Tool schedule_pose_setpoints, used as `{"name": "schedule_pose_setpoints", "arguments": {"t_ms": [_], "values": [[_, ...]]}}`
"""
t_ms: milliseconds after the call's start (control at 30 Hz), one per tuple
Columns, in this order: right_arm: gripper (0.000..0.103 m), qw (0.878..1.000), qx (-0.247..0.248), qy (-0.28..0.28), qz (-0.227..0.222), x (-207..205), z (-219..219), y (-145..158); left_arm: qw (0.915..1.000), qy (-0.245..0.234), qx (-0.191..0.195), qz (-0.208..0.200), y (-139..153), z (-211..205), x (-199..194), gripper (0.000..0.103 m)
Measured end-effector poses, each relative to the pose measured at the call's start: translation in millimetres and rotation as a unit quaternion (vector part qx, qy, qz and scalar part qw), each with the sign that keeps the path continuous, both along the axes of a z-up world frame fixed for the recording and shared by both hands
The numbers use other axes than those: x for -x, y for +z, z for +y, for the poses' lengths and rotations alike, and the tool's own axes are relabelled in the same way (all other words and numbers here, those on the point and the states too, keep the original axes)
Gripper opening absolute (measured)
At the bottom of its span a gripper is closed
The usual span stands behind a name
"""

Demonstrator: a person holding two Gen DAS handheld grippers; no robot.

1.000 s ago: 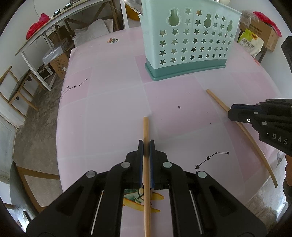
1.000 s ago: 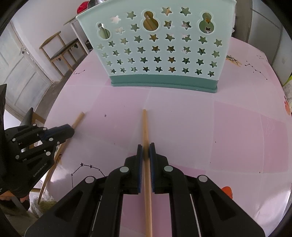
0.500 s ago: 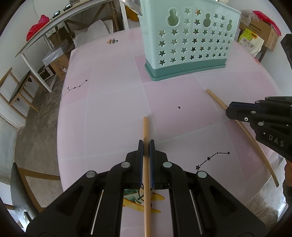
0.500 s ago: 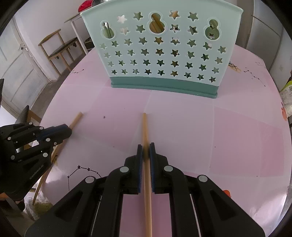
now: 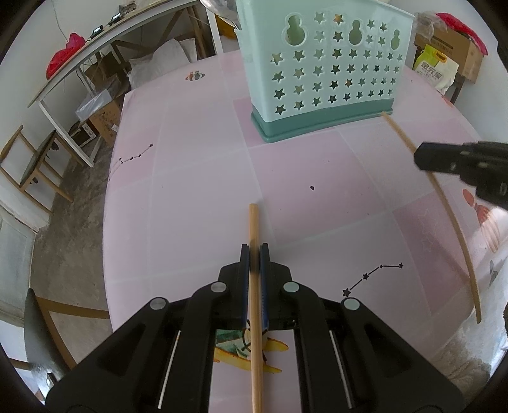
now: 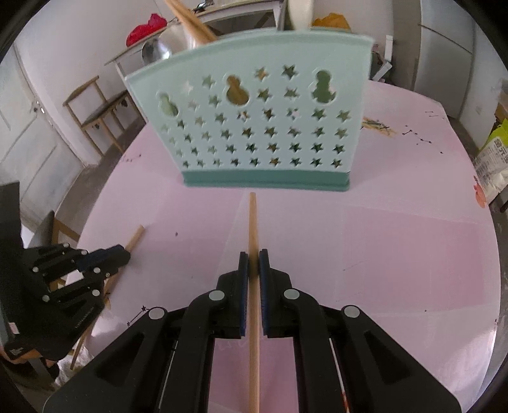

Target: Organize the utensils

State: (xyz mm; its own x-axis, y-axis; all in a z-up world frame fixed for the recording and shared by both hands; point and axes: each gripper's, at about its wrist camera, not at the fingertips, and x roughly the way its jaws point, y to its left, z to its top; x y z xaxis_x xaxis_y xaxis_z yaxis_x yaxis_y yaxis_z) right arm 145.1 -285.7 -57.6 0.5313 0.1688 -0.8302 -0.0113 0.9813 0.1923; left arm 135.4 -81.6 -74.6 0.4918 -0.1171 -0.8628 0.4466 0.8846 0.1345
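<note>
Right wrist view: your right gripper [image 6: 253,254] pinches a chopstick [image 6: 252,228] near the holder [image 6: 254,127]; lift its tip over the rim, left gripper [image 5: 254,249] pinches another chopstick [image 5: 254,228]

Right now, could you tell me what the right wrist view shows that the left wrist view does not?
Only the right wrist view shows wooden handles rising above the holder's rim and the left gripper from the side. Only the left wrist view shows the right gripper from the side and the banana print on the table. Both show the mint star-cut holder, the pink table, and each gripper shut on its own chopstick.
</note>
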Motion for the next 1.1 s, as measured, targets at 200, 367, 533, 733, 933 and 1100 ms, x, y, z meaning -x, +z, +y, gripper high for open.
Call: {"name": "schedule_pose_setpoints", "arguments": {"t_ms": [200, 367, 533, 733, 933, 1100], "values": [[0.007, 1.000, -0.012, -0.009, -0.012, 3.4, -7.3, 11.8, 1.0000, -0.003, -0.004, -0.007, -0.4, -0.9, 0.3, 0.005], [0.007, 0.999, -0.020, -0.018, -0.024, 9.1, -15.1, 23.6, 0.9996, 0.007, 0.022, -0.018, 3.5, 10.1, -2.7, 0.005], [0.007, 0.998, -0.033, -0.029, -0.035, 13.1, -22.2, 31.7, 0.9944, 0.013, 0.093, -0.048, 36.8, 33.0, -2.7, 0.005], [0.007, 0.997, -0.042, -0.040, -0.050, 15.6, -29.3, 36.2, 0.9772, -0.007, 0.190, -0.096, 96.4, 61.8, 9.5, 0.005], [0.007, 0.996, -0.051, -0.047, -0.055, 17.1, -34.6, 36.6, 0.9539, -0.032, 0.264, -0.139, 144.5, 74.7, 22.2, 0.005], [0.007, 0.995, -0.058, -0.053, -0.059, 19.4, -40.8, 37.1, 0.9267, -0.062, 0.333, -0.163, 186.0, 70.5, 13.6, 0.005]]}}
